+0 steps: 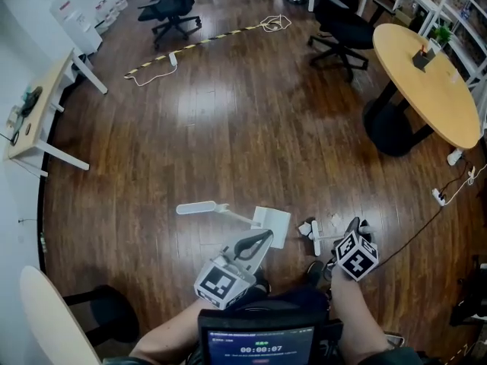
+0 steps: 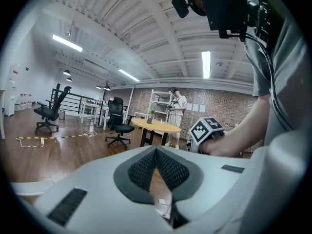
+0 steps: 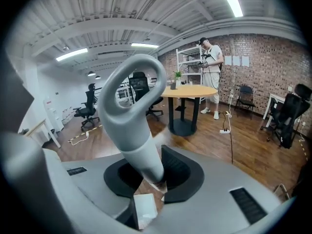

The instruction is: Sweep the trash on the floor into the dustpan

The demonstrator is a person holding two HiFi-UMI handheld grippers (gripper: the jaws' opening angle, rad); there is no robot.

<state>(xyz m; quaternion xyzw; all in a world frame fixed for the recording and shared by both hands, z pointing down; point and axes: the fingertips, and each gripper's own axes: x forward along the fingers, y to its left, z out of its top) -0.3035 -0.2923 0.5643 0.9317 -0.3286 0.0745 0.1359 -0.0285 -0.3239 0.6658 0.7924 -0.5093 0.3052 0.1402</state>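
White scraps [image 1: 305, 227] lie on the wood floor [image 1: 228, 128] just right of the white dustpan [image 1: 272, 225]; likely feather-light and apt to scatter, so sweep, don't pinch. Right gripper [image 3: 155, 177] clamps a stiff grey loop-ended handle [image 3: 130, 106] low on its shaft; left gripper [image 2: 156, 150] pressed together, empty.

A dark plank floor [image 1: 228, 120] shone under long strip lights [image 2: 205, 65] set in a ribbed white ceiling [image 3: 97, 13]. The far wall [image 3: 263, 67] was bare brick, with white shelving [image 2: 160, 101] before it. A round wooden table [image 1: 426, 82] (a small potted plant [image 1: 440, 33] on top) stood at the right. Black office chairs [image 1: 171, 10] stood farther off, and a white-legged desk [image 1: 38, 105] at the left.
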